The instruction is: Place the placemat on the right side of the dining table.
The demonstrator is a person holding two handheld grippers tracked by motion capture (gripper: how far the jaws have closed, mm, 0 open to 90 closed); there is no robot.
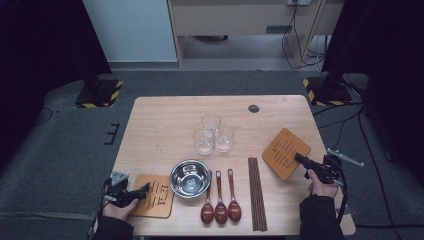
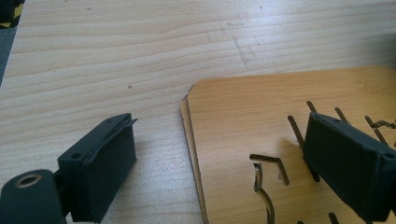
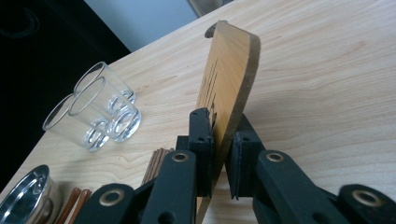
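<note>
A slotted wooden mat (image 1: pixel 286 152) lies at the right of the table, and my right gripper (image 1: pixel 300 159) is shut on its near edge. In the right gripper view the mat (image 3: pixel 231 60) stands on edge between the jaws of the gripper (image 3: pixel 222 126), with both pads against it. Another slotted wooden mat (image 1: pixel 159 196) lies at the front left; in the left gripper view it looks like two mats (image 2: pixel 243 112) stacked. My left gripper (image 1: pixel 144 191) is open over its left corner. One jaw of this gripper (image 2: pixel 219 140) is over bare table and the other over the mat.
Three clear glasses (image 1: pixel 212 134) stand grouped mid-table. A steel bowl (image 1: pixel 190 178) sits beside the left mat. Three brown spoons (image 1: pixel 220 200) and a bundle of chopsticks (image 1: pixel 256 192) lie near the front edge of the table (image 1: pixel 165 120).
</note>
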